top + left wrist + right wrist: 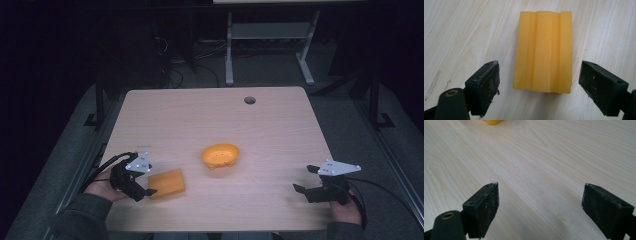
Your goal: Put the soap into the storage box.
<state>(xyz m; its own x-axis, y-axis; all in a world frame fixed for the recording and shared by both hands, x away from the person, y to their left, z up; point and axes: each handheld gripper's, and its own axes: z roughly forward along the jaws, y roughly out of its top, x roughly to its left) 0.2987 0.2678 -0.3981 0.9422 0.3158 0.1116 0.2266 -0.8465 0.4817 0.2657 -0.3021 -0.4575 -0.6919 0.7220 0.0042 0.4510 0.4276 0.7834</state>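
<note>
High view counts two grippers, one orange block, one orange bowl and one table. Nearest the person, the left gripper [150, 184], black with a grey three-cornered plate on top and held in the person's left hand [102, 190], sits at the near-left end of the ridged orange rectangular block [168, 183]. Its jaws stand wide apart, one on each side of that end, and grip nothing; whether either pad touches the block cannot be told. In the left gripper view the ridged orange rectangular block [543, 51] lies flat on the wood, its top shaped into lengthwise ridges and shallow grooves, its surface matte and slightly grainy, with a gap showing between it and each worn, dust-flecked black pad.

Well to the right of the block, near the table's front edge, the right gripper [306, 179] is held in the person's right hand [346, 210]; its jaws are also spread wide and empty, with bare wood between them in the right gripper view.

Beyond the block and to its right, apart from it, stands the shallow round orange plastic bowl [220, 155], tilted a little.

Farther still past the bowl, the pale wood-grain table [200, 115] has a small round grey hole [249, 100] near its far edge.
</note>
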